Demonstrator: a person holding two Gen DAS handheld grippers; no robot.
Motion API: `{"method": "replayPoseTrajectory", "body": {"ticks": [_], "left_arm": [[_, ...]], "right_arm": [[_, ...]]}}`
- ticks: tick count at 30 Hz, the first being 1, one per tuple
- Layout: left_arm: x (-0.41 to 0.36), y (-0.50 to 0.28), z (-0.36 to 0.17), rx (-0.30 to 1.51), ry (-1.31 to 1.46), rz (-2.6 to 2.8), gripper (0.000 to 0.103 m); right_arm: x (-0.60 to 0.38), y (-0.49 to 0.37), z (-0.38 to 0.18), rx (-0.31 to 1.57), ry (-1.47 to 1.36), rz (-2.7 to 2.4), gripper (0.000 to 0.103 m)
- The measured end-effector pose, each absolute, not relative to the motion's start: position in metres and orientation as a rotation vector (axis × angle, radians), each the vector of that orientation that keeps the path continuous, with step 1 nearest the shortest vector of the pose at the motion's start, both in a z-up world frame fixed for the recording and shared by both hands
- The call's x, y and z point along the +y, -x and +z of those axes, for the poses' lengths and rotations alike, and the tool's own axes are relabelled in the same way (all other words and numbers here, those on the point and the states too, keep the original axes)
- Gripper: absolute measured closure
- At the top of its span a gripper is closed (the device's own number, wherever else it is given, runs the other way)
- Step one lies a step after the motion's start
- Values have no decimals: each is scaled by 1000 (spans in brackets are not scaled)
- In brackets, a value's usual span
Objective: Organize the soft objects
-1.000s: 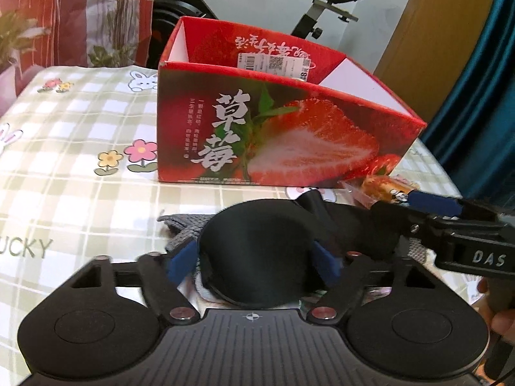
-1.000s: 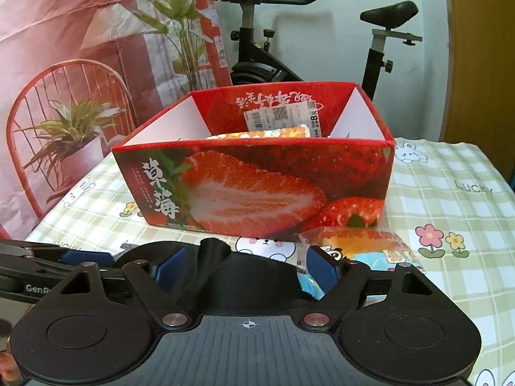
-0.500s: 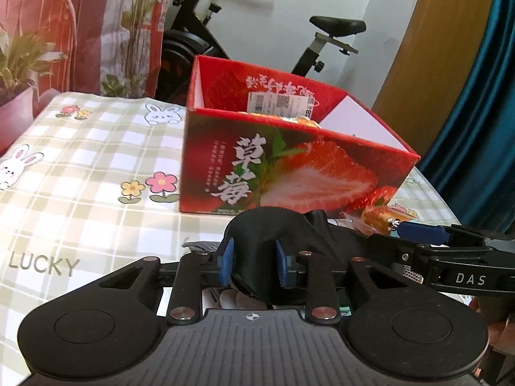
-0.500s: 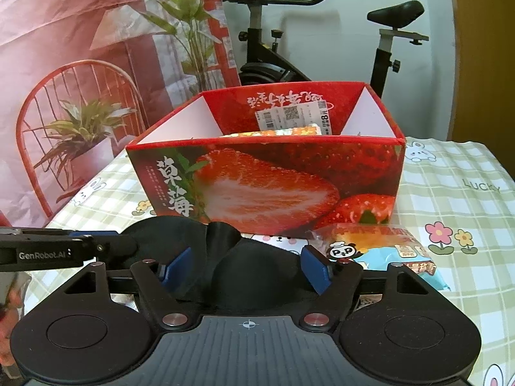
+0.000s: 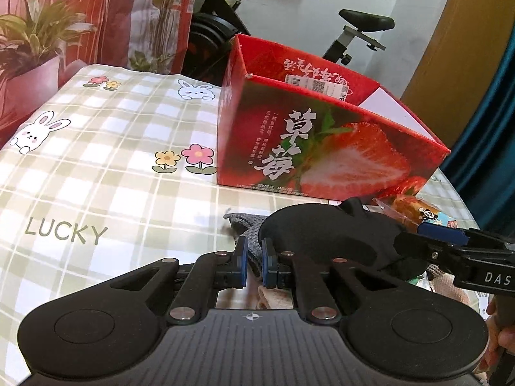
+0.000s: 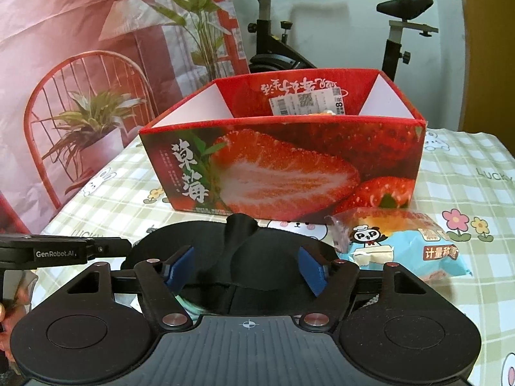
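A black soft eye mask (image 5: 325,234) lies on the checked tablecloth in front of the red strawberry box (image 5: 322,135). My left gripper (image 5: 254,262) is nearly shut just left of the mask, over a grey knitted cloth (image 5: 244,225); I cannot tell if it pinches anything. My right gripper (image 6: 246,267) is open, its blue pads (image 6: 178,267) on either side of the mask (image 6: 257,257). The box (image 6: 283,160) holds an orange packet. A wrapped bread packet (image 6: 396,241) lies to the right.
The tablecloth (image 5: 96,167) stretches to the left. An exercise bike (image 6: 283,32), a red chair (image 6: 80,96) and potted plants stand behind the table. A teal curtain (image 5: 489,148) hangs at the right. More soft items lie under the grippers.
My left gripper closed from wide open around the mask to nearly shut and shifted to the mask's left edge. My right gripper stayed open and rose slightly.
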State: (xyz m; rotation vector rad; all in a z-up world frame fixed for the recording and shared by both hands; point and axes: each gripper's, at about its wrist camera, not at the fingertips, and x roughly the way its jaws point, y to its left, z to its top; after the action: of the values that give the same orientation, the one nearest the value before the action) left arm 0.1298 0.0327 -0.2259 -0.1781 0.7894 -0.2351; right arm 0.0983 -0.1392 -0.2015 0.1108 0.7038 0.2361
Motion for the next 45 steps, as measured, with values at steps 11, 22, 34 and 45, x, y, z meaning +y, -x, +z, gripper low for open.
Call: {"method": "replayPoseTrajectory", "body": {"ticks": [11,22,34,45], "left_arm": [[39,-126,-226,791,224,-222,78],[41,-124,-222,785,258,-229,62],[38,-134,-234,822,372,-283,50],[20,-132,-228,768,288,-301,81]], "right_arm": [[-139,-95,-210,712,-88,241,48],[-146,-90,-208,700,-108,232,51],[-146,-89,-213,702,-113,236,51],[-147,-88,-211,694,-121,236,51]]}}
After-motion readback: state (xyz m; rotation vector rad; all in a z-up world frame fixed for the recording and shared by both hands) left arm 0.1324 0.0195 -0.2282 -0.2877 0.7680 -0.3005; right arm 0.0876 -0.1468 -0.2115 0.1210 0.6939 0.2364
